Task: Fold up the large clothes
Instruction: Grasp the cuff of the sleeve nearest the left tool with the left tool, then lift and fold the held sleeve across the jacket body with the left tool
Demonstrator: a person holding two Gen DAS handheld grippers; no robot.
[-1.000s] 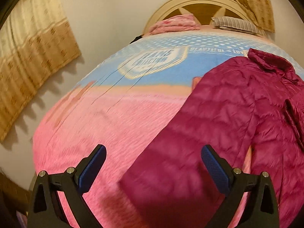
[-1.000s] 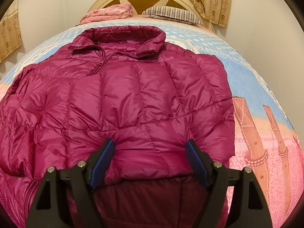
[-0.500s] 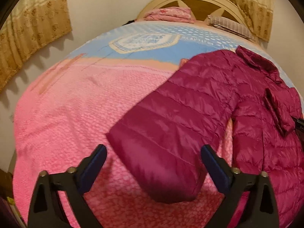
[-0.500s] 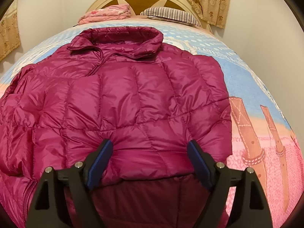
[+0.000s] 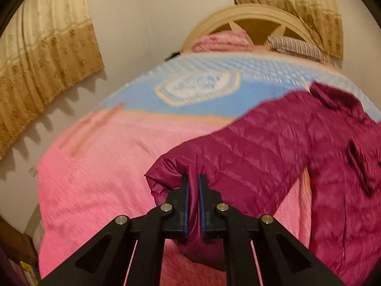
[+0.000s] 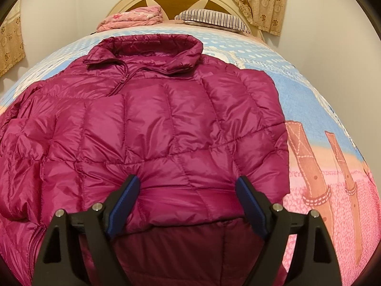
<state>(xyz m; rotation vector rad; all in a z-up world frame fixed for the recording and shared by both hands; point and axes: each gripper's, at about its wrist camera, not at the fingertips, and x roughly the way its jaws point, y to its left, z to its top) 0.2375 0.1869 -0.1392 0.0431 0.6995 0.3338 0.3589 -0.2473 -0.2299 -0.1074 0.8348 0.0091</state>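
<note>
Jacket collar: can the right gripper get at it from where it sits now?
Probably yes. The right gripper is open, holding nothing, low on the jacket; only flat quilted fabric lies between it and the collar. It would have to travel forward.

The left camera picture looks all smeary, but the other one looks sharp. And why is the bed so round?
Left wrist view: motion blur smears the bedspread and the magenta puffer jacket; the gripper itself stays crisp. Right wrist view: sharp, with soft glare on the jacket's shiny quilting. Both views: the fisheye lens bulges the bed and darkens the corners.
</note>
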